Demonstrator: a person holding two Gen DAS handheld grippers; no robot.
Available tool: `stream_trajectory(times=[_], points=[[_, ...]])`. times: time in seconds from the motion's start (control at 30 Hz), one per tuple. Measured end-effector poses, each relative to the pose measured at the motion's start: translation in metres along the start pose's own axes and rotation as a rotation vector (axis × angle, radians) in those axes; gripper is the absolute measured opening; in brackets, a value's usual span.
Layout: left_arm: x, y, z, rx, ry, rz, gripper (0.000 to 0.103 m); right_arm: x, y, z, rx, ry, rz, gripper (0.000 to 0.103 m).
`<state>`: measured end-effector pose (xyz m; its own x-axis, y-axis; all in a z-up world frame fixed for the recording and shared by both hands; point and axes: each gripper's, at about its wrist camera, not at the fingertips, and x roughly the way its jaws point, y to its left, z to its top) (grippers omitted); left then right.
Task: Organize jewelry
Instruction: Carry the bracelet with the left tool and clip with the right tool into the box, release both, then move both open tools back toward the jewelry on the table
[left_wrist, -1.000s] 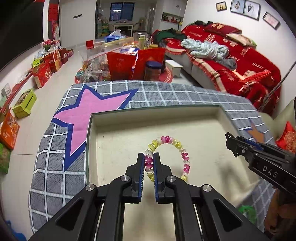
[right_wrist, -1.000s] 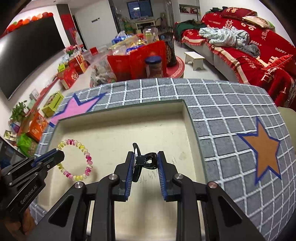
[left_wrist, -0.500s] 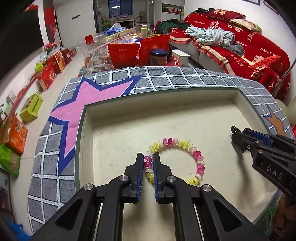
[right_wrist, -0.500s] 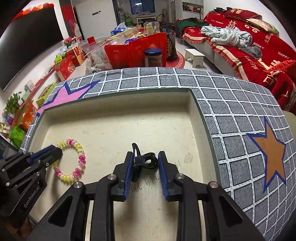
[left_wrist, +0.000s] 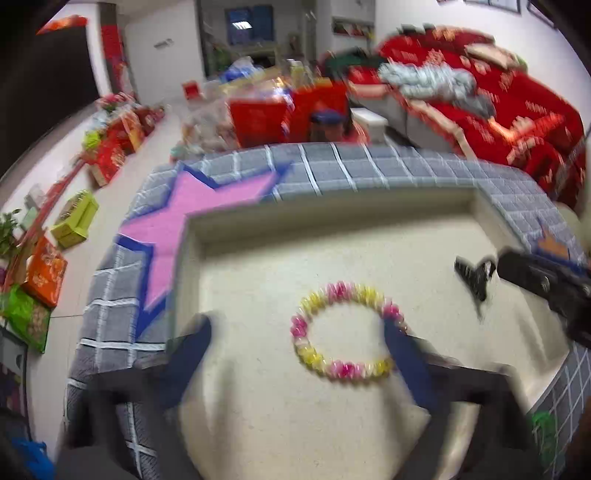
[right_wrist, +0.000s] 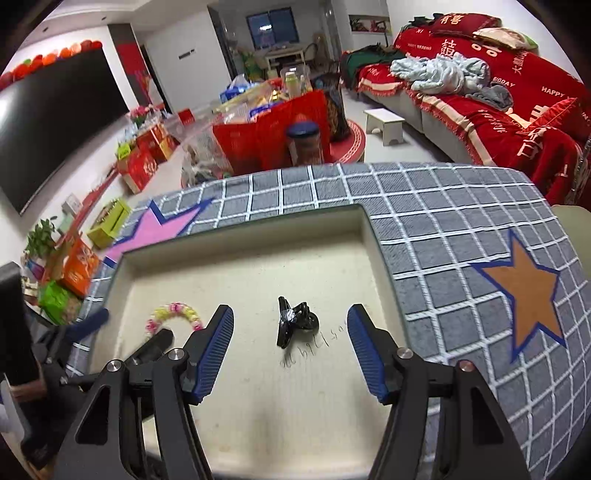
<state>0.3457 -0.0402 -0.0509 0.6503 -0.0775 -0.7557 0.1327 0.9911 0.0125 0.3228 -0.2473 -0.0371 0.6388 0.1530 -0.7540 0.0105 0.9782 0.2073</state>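
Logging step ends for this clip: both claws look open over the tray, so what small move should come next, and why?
Probably lift both claws away. The bracelet and black hair clip lie loose on the tray floor, the left claw and right claw spread wide, gripping nothing.

On the red sofa cover (right_wrist: 517, 107), in the right wrist view, white print reads "HAPPY" near the right edge, "BIGDAY" beside the grey clothes, and "WEDDING" by a large Chinese double-happiness character on the backrest. A red cushion (right_wrist: 454, 22) on top carries white Chinese characters. Handwritten pen marks sit on the tray floor (right_wrist: 317, 347) below the black clip, too scrawled to read. The left wrist view is too blurred for any text.
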Motion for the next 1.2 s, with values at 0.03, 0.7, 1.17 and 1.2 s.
stream_trajectory(times=[0.03, 0.7, 1.17, 1.2], points=[[-0.008, -0.002, 0.002, 0.01, -0.034, 0.001, 0.103, -0.005, 0.0, -0.001, 0.001, -0.007, 0.001, 0.068], [-0.121, 0.025, -0.084, 0.015, -0.03, -0.081, 0.103, -0.109, 0.011, -0.093, 0.083, -0.031, 0.05, 0.088], [-0.146, 0.056, -0.162, -0.059, 0.057, -0.097, 0.103, -0.152, 0.01, -0.184, 0.125, 0.022, -0.011, 0.103], [-0.146, 0.056, -0.165, -0.059, 0.061, -0.098, 0.103, -0.153, 0.009, -0.189, 0.129, 0.034, -0.019, 0.103]])
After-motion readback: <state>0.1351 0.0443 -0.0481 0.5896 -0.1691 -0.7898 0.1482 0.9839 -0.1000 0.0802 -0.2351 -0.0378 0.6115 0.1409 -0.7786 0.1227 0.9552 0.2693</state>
